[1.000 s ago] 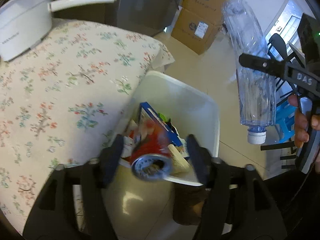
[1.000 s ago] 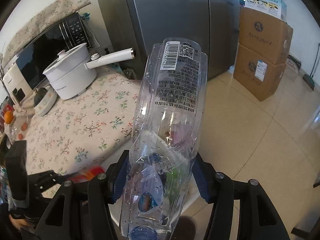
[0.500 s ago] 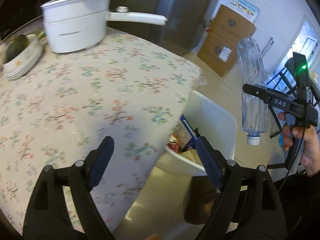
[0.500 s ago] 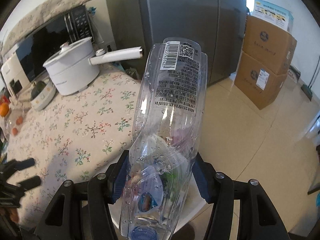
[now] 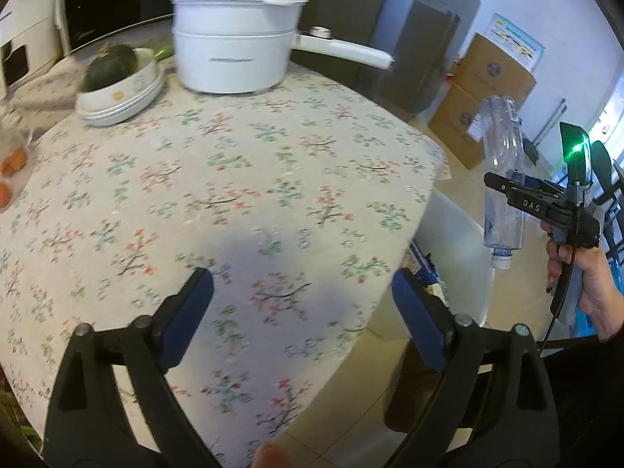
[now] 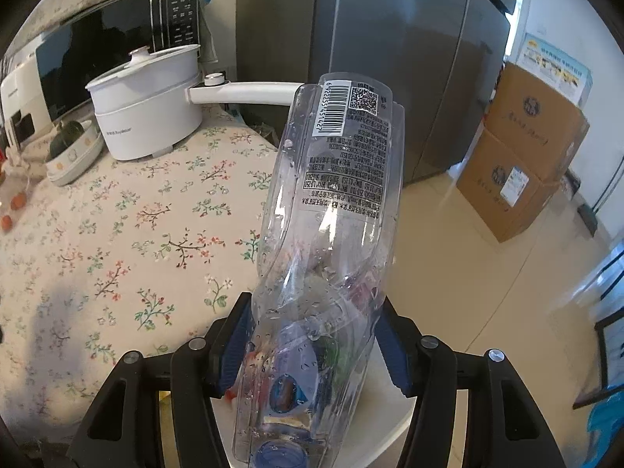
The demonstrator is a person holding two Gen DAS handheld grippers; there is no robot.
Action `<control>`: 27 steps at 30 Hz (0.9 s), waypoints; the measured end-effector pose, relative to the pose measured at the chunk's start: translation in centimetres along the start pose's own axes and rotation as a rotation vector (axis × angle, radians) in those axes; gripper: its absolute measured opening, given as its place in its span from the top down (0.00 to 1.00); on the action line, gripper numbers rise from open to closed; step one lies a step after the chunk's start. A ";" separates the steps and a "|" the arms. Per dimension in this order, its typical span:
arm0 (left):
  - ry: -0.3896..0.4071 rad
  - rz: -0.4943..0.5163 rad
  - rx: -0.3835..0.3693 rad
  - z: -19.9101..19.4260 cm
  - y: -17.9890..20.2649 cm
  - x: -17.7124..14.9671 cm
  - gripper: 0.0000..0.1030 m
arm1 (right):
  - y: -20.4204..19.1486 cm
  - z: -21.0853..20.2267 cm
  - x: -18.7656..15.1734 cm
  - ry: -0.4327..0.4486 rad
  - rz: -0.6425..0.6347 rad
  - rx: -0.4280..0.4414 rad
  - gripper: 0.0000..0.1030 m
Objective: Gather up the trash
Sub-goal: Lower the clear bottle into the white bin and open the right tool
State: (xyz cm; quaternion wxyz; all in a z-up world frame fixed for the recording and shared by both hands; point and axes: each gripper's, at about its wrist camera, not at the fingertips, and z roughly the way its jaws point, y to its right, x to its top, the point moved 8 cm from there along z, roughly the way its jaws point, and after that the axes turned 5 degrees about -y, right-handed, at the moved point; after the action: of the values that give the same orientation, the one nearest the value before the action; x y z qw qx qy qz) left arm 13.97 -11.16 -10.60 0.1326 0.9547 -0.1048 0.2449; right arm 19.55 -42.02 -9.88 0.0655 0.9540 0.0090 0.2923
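At the far left of the left wrist view, orange fruit [image 5: 15, 159] is seen at the table's edge, and beside it a bowl [image 5: 121, 95] with a dark green squash [image 5: 111, 66] in it. Next to the bowl a white pot [image 5: 234, 45] is set on the floral cloth [image 5: 218, 179], its long handle [image 5: 343, 48] reaching out past the table edge. Lower in the frame the left gripper [image 5: 302, 308] is held over the cloth — its jaws are opening, already spread wide, and nothing is between the blue pads [image 5: 187, 312]. Just past the table's right edge a white bin [image 5: 462, 234] is seen on the floor, with scraps of packaging showing inside along the cloth's edge. Further right the bottle [image 5: 503, 179] is carried cap down in the right gripper [image 5: 511, 183], which is gripped by a hand [image 5: 585, 277]; the bottle is above the bin's far rim. Stacked cardboard boxes [image 5: 487, 97] are seen behind it.

In the right wrist view the pot [image 6: 150, 103] and cloth [image 6: 128, 234] are at the left. In the middle the clear, crumpled bottle [image 6: 331, 234] is clamped by the right gripper [image 6: 312, 347] about halfway closed — both pads [image 6: 234, 347] are pressed against its sides, the barcode end pointing away and the blue cap nearest the camera. The bin's white rim [image 6: 390, 444] is visible beneath it. A grey fridge [image 6: 390, 39] is behind, and the boxes [image 6: 522, 156] are at the right.
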 end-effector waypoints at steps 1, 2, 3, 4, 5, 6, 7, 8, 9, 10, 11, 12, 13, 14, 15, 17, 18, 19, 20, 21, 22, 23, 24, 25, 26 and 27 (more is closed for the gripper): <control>0.003 -0.003 0.005 -0.1 -0.3 -0.1 0.08 | -0.1 0.2 0.1 0.003 -0.008 -0.008 0.41; 0.005 -0.008 0.014 -0.3 -0.7 -0.2 0.08 | -0.3 0.4 0.2 0.005 -0.018 -0.016 0.40; 0.006 -0.010 0.018 -0.4 -1.0 -0.3 0.08 | -0.5 0.6 0.2 0.005 -0.025 -0.020 0.38; 0.008 -0.013 0.021 -0.6 -1.2 -0.3 0.08 | -0.7 0.9 0.1 0.004 -0.038 -0.032 0.38; 0.011 -0.018 0.024 -0.7 -1.6 -0.4 0.07 | -0.9 1.1 0.2 0.003 -0.045 -0.036 0.38; 0.012 -0.021 0.025 -0.9 -1.8 -0.4 0.07 | -1.0 1.3 0.1 0.001 -0.053 -0.042 0.38; 0.011 -0.025 0.027 -1.0 -2.0 -0.5 0.07 | -1.2 1.6 0.0 -0.005 -0.061 -0.049 0.38; 0.012 -0.029 0.029 -1.1 -2.3 -0.6 0.07 | -1.2 1.7 -0.1 -0.008 -0.063 -0.051 0.38; 0.012 -0.033 0.030 -1.2 -2.6 -0.6 0.07 | -1.2 1.8 -0.1 -0.012 -0.062 -0.051 0.38; 0.013 -0.036 0.032 -1.3 -2.8 -0.7 0.07 | -1.3 2.0 -0.2 -0.017 -0.062 -0.053 0.38; 0.013 -0.037 0.034 -1.3 -2.9 -0.7 0.07 | -1.3 2.1 -0.3 -0.020 -0.062 -0.054 0.38; 0.013 -0.040 0.036 -1.4 -3.1 -0.8 0.07 | -1.4 2.2 -0.4 -0.022 -0.064 -0.054 0.38; 0.013 -0.041 0.038 -1.4 -3.3 -0.8 0.07 | -1.5 2.3 -0.5 -0.023 -0.068 -0.053 0.38; 0.013 -0.044 0.041 -1.5 -3.5 -0.9 0.07 | -1.6 2.4 -0.6 -0.026 -0.070 -0.048 0.37; 0.012 -0.045 0.044 -1.5 -3.6 -0.9 0.07 | -1.7 2.4 -0.7 -0.030 -0.071 -0.039 0.37; 0.012 -0.048 0.052 -1.6 -3.8 -1.1 0.07 | -2.2 2.7 -1.1 -0.055 -0.073 0.001 0.31; 0.011 -0.051 0.056 -1.6 -3.9 -1.2 0.07 | -2.4 2.7 -1.2 -0.064 -0.075 0.005 0.19; 0.010 -0.053 0.060 -1.7 -4.1 -1.3 0.07 | -2.6 2.7 -1.4 -0.069 -0.081 0.009 0.16; 0.009 -0.055 0.062 -1.7 -4.2 -1.3 0.07 | -2.8 2.5 -1.5 -0.068 -0.090 0.009 0.16; 0.009 -0.057 0.066 -1.8 -4.3 -1.4 0.07 | -3.0 2.3 -1.4 -0.055 -0.071 0.018 0.16; 0.007 -0.059 0.070 -1.8 -4.4 -1.4 0.07 | -3.2 2.1 -1.4 -0.054 -0.075 0.023 0.16; 0.006 -0.059 0.072 -1.8 -4.4 -1.5 0.07 | -3.3 1.8 -1.5 -0.052 -0.074 0.029 0.16; 0.003 -0.061 0.076 -1.8 -4.5 -1.6 0.07 | -3.5 1.5 -1.5 -0.050 -0.070 0.037 0.16; 0.001 -0.061 0.082 -1.8 -4.5 -1.7 0.07 | -3.6 1.1 -1.5 -0.048 -0.064 0.046 0.16; -0.002 -0.061 0.088 -1.8 -4.5 -1.8 0.07 | -3.7 0.9 -1.4 -0.048 -0.058 0.052 0.16; -0.003 -0.061 0.097 -1.9 -4.5 -1.9 0.07 | -3.7 0.5 -1.4 -0.045 -0.049 0.059 0.16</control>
State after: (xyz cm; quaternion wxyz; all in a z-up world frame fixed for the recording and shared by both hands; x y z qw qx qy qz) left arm 12.70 -6.04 -10.81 0.0933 0.9631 -0.0638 0.2442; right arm 18.74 -38.45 -11.55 0.0444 0.9614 0.0394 0.2688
